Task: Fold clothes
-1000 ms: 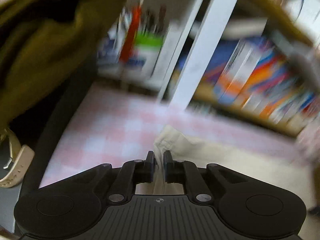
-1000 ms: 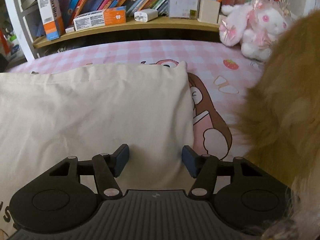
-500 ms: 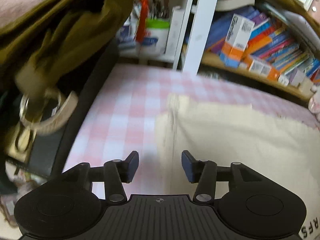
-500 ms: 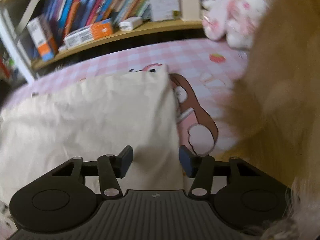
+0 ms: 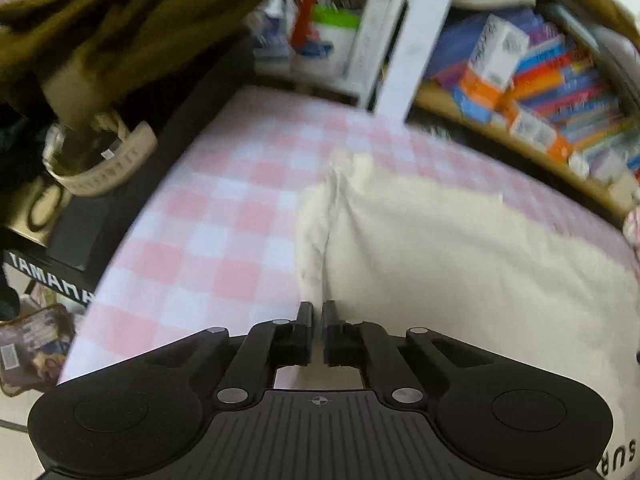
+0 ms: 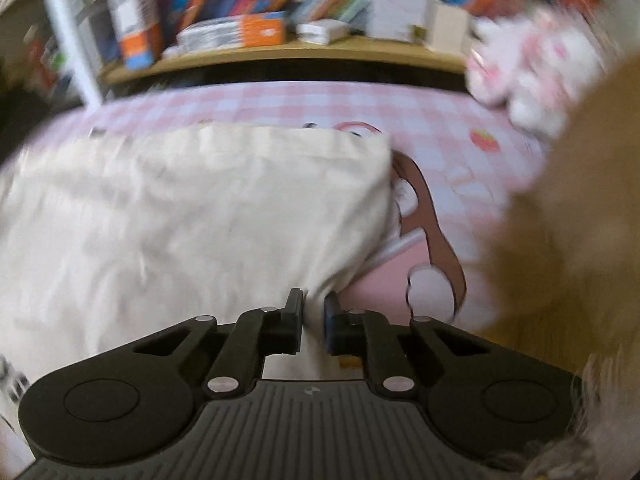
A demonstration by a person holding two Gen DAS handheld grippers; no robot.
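Note:
A cream garment (image 5: 460, 264) lies spread on a pink checked bed cover (image 5: 224, 216). It also shows in the right wrist view (image 6: 192, 216). My left gripper (image 5: 317, 312) is shut on the garment's left edge, where the cloth bunches into a fold. My right gripper (image 6: 313, 300) is shut on the garment's right near corner, and the cloth pulls up into a ridge towards the jaws. Dark printed letters (image 5: 622, 456) show on the cloth at the lower right of the left wrist view.
A wooden bookshelf (image 6: 280, 48) full of books and boxes runs behind the bed. A white upright post (image 5: 416, 36) stands at the back left. A pink plush toy (image 6: 532, 68) sits at the back right. A furry orange-brown mass (image 6: 568, 208) fills the right side. An olive garment (image 5: 100, 20) hangs at upper left.
Both grippers were open half a second ago and have closed on the cream garment, left on its left edge, right on its right near corner. Both views are blurred by motion.

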